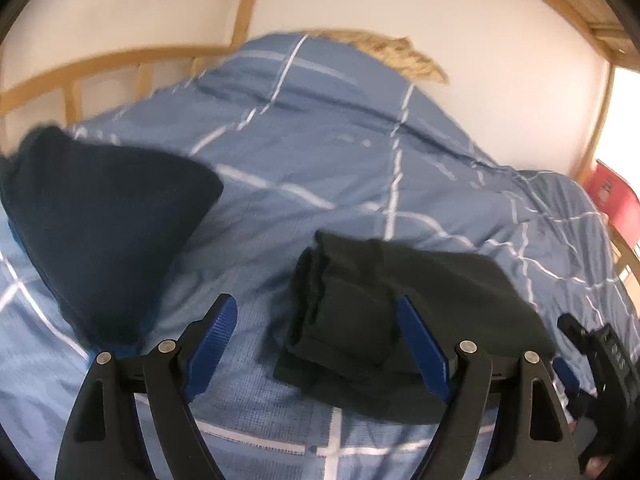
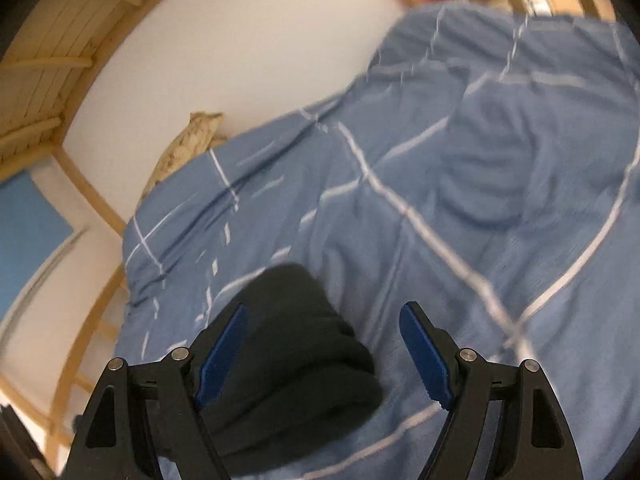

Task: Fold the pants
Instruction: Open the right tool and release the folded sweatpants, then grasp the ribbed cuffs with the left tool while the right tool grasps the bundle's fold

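Note:
Dark folded pants [image 1: 384,320] lie in a compact bundle on the blue checked duvet [image 1: 320,152]. My left gripper [image 1: 316,308] is open above the bundle's left edge, holding nothing. The other gripper [image 1: 600,356] shows at the right edge of the left wrist view, beside the bundle. In the right wrist view the same pants [image 2: 296,344] lie low and left on the duvet [image 2: 460,200]. My right gripper [image 2: 324,316] is open and empty, with its left finger over the pants. Both views are blurred by motion.
A second dark navy folded garment [image 1: 100,224] lies on the duvet to the left. A wooden bed rail [image 1: 80,76] runs behind, and a white wall [image 1: 440,40] on the far side. A tan plush [image 2: 188,144] sits by the wall. A red chair [image 1: 616,200] stands at the right.

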Available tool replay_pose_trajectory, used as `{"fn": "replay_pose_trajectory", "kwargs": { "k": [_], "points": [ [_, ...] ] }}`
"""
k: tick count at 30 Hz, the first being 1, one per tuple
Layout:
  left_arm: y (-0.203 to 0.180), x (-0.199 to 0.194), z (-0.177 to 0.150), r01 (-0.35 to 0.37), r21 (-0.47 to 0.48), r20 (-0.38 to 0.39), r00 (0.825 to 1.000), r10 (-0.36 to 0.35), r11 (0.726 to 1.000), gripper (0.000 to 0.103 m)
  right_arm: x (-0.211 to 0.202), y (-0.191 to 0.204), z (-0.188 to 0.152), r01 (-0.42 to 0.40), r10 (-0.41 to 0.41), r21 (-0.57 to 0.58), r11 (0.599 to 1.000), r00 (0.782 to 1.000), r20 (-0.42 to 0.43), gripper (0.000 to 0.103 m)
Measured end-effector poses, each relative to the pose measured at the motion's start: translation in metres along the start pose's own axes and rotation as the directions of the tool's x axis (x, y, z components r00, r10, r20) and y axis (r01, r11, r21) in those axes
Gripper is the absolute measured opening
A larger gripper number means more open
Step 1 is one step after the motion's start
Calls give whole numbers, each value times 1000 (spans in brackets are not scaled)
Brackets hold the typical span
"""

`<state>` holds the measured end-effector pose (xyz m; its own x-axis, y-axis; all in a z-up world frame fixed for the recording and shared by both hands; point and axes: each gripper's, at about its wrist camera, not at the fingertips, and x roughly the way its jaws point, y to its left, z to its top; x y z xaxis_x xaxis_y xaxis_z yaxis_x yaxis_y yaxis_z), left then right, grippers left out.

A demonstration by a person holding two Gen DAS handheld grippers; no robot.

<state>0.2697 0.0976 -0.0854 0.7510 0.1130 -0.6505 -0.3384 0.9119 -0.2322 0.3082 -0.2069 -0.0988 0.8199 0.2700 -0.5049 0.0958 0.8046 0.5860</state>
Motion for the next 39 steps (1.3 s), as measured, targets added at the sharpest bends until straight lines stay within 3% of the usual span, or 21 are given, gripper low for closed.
{"fn": "replay_pose_trajectory", "kwargs": {
  "k": [3,5,14,18,26,30,35,39],
  "points": [
    [11,20,-12,2,-50,-86,996,-6,999,83,15,-5,-10,23,-24,-20,1000,999,-41,79],
    [18,23,-21,4,-75,-99,995,-11,997,90,23,-8,-20,38,-42,-45,998,996,-75,79],
    [23,15,-35,15,-70,-96,995,-22,997,92,13,-16,-45,50,-56,-98,994,996,-67,79],
    [17,4,-25,61,-57,-36,997,-63,996,92,8,-13,-42,35,-39,-98,995,999,-36,79],
    [26,48,-22,126,-192,-114,982,-150,973,94,33,-7,-36,42,-48,-107,993,997,-56,79],
    [25,58,-32,161,-190,-114,976,-184,968,95,42,-11,-43,15,-24,-117,993,997,-73,79],
    [21,65,-35,222,-210,-116,961,-249,952,85,43,-14,-45,-25,17,-108,994,997,-79,72],
    [18,67,-33,206,-222,-115,965,-236,953,82,45,-13,-45,-44,35,-105,994,995,-88,69]
  ]
}}
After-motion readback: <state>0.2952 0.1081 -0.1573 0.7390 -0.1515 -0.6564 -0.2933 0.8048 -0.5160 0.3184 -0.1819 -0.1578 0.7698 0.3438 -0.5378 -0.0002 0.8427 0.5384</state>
